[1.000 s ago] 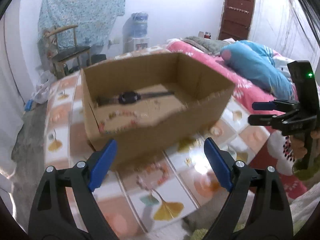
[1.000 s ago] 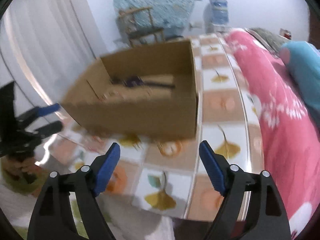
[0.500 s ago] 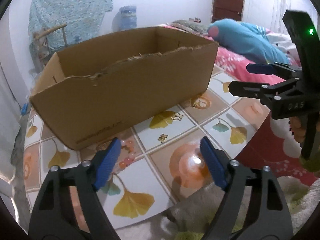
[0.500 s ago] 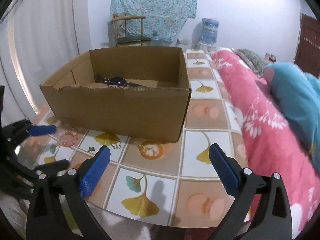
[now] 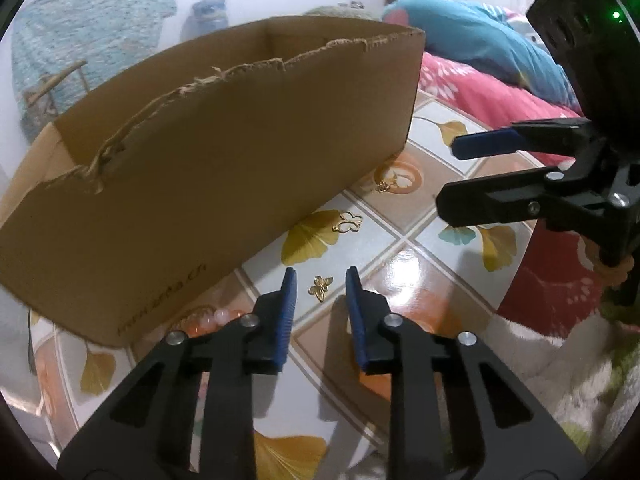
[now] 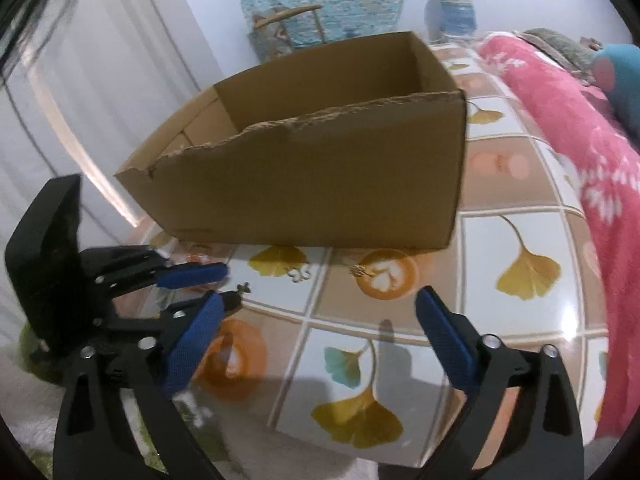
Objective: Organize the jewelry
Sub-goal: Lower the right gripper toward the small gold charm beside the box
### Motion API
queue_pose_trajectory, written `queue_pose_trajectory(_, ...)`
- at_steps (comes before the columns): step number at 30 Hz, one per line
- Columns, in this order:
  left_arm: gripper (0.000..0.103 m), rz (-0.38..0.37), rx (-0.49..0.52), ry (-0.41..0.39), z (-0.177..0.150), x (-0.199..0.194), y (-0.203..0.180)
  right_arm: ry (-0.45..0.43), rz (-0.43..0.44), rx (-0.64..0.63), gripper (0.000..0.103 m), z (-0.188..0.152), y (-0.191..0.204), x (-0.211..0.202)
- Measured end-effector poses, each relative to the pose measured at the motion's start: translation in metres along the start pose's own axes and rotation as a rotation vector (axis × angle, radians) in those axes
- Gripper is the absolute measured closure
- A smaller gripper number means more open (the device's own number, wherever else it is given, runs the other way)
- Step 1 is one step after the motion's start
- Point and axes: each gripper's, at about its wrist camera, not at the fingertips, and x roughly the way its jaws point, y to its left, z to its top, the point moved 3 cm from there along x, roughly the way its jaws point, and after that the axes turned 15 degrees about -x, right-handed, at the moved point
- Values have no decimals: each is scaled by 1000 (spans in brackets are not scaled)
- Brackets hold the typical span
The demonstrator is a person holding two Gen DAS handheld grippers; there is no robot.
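Two blue-padded fingers of the left gripper (image 5: 320,280) reach over a glossy table (image 5: 404,240) tiled with ginkgo-leaf prints, in the left wrist view. A torn-edged cardboard box (image 5: 208,152) fills the frame from 9 to 12 o'clock, with a red floral bedspread (image 5: 480,84) and a teal pillow (image 5: 472,36) behind it at 1 o'clock. The tool tilts steeply down; its jaws are closing, not yet pressing on the small gold butterfly charm (image 5: 320,287) lying between the tips. A second gold butterfly outline (image 5: 349,222) lies at 12 o'clock from the tips, and pink beads (image 5: 224,314) show at 9 o'clock, beside the box's foot. The right gripper (image 5: 456,176) hangs at 3 o'clock, wide apart and holding nothing.

From the right wrist, the same box (image 6: 320,176) sits at 12 o'clock before a curtain (image 6: 100,80) and a chair (image 6: 288,24). The right gripper (image 6: 320,320) is closing slightly yet stands wide and empty above the table (image 6: 516,320). At 9 o'clock the left gripper (image 6: 222,284) points at the charm (image 6: 243,289) by its tips.
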Motion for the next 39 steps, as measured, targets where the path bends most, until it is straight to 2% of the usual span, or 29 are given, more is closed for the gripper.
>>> queue_pose_trajectory(6,84,-5,70,62,2,9,-1,11,55,-44,32,5,9,13)
queue_pose_trajectory(11,86,-16,66,71,0,8,1,32,54,-118,46,13,15,25)
queue_pose_trajectory(12,86,-16,63,70,-1,8,1,42,51,-136,52,15,17,30)
queue_pose_trajectory(14,86,-16,51,70,0,7,2,63,48,-166,55,18,20,37)
queue_pose_trajectory(16,86,-19,42,68,-1,6,4,92,46,-191,63,19,23,45)
queue_pose_trajectory(23,86,-19,33,55,-5,4,5,146,9,-272,70,26,29,59)
queue_pose_trajectory(31,86,-27,26,46,-8,3,9,187,-29,-330,84,36,40,69)
queue_pose_trajectory(39,86,-34,23,41,-9,1,10,212,-40,-322,85,39,48,72)
